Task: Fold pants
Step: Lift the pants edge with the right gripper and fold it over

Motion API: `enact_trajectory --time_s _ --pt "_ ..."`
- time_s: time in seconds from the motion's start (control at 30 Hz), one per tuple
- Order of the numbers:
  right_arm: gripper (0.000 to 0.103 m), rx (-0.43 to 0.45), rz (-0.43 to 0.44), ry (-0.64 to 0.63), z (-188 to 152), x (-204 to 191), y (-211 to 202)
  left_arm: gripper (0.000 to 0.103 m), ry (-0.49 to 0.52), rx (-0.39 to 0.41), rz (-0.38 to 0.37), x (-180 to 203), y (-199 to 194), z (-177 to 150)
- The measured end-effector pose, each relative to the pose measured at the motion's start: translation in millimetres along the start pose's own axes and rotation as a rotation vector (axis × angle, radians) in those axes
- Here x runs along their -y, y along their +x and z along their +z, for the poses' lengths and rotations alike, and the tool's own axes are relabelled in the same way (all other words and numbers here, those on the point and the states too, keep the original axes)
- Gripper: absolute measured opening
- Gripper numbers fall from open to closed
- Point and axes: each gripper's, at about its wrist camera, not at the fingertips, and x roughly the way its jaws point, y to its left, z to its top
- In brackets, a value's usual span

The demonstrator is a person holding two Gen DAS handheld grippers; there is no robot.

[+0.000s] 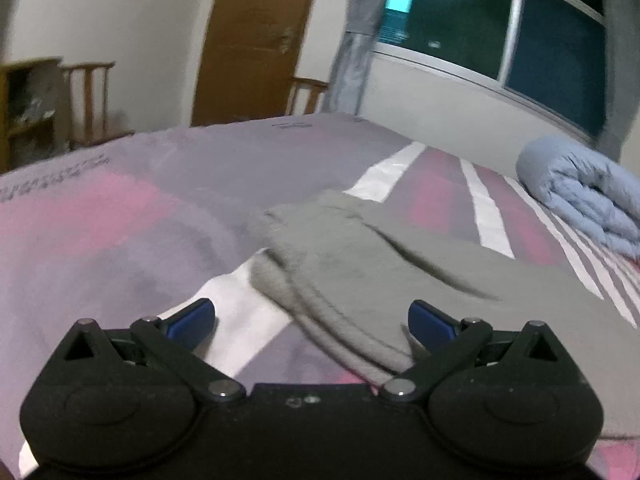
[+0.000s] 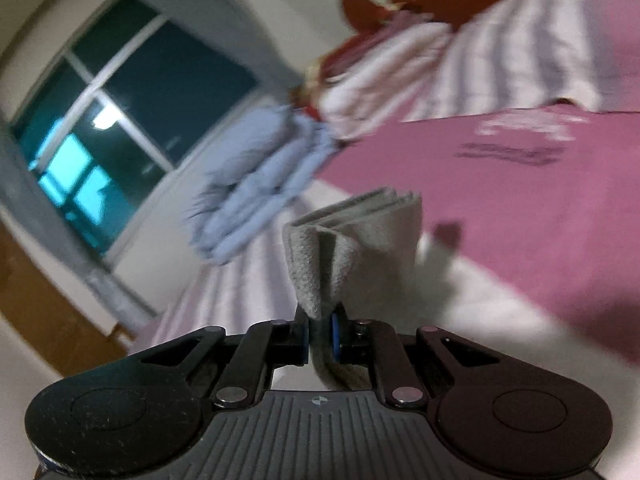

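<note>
Clamped in the right gripper (image 2: pixel 320 330), the grey pants (image 2: pixel 352 240) bunch softly; light, limp cloth, best pinched at hems. Left gripper (image 1: pixel 310 318) gapes above the rest on the bed (image 1: pixel 120 200).

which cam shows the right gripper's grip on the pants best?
Right wrist view: the right gripper is shut on a bunched grey fold of the pants, fabric pinched between the blue pads. Left wrist view shows only pants spread on the bed, no right gripper.
</note>
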Motion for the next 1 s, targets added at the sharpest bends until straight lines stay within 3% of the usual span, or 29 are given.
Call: enact_trajectory --time_s 0.1,0.27,0.4,0.43,0.47,0.53,0.63,0.8,0.9,0.93,1.0 --pt "0.01 -0.035 0.086 -0.044 -23.2 -49.0 19.3 0.097 -0.046 0.0 0.003 -12.9 -3.0 1.2" --pt "0.01 -0.168 0.26 -0.114 -95.3 -134.3 59.6 0.097 -0.094 -0.008 0.0 -27.6 -3.8 0.8" --pt "0.01 -0.389 0.339 -0.2 -190.3 -175.0 100.1 0.097 -0.11 -0.01 -0.001 -30.4 -3.5 2.6" --pt "0.01 -0.491 0.323 -0.245 -220.8 -179.7 113.2 0.097 -0.108 -0.012 0.0 -30.3 -3.6 2.6" --pt "0.011 -0.536 0.286 -0.285 -243.2 -180.2 119.3 0.097 -0.107 -0.013 0.001 -30.4 -3.9 2.6" --pt "0.011 -0.486 0.307 -0.334 -259.9 -173.9 113.4 0.097 -0.098 -0.015 -0.001 -29.9 -3.1 2.9" --pt "0.011 -0.491 0.334 -0.299 -252.2 -167.4 116.7 0.097 -0.089 -0.02 -0.004 -30.6 -1.4 2.8" --pt "0.011 -0.423 0.428 -0.468 -245.2 -186.0 90.0 0.097 -0.095 -0.015 0.004 -29.3 -2.1 1.9" --pt "0.012 -0.482 0.434 -0.626 -271.9 -190.8 84.3 0.097 -0.09 -0.017 0.01 -28.1 -1.0 1.7" --pt "0.021 -0.536 0.432 -0.697 -286.5 -190.8 88.8 0.097 -0.089 -0.018 0.011 -27.9 -0.9 1.8" --pt "0.037 -0.513 0.5 -0.748 -295.2 -189.1 74.8 0.097 -0.087 -0.02 0.013 -27.3 -1.3 1.4"
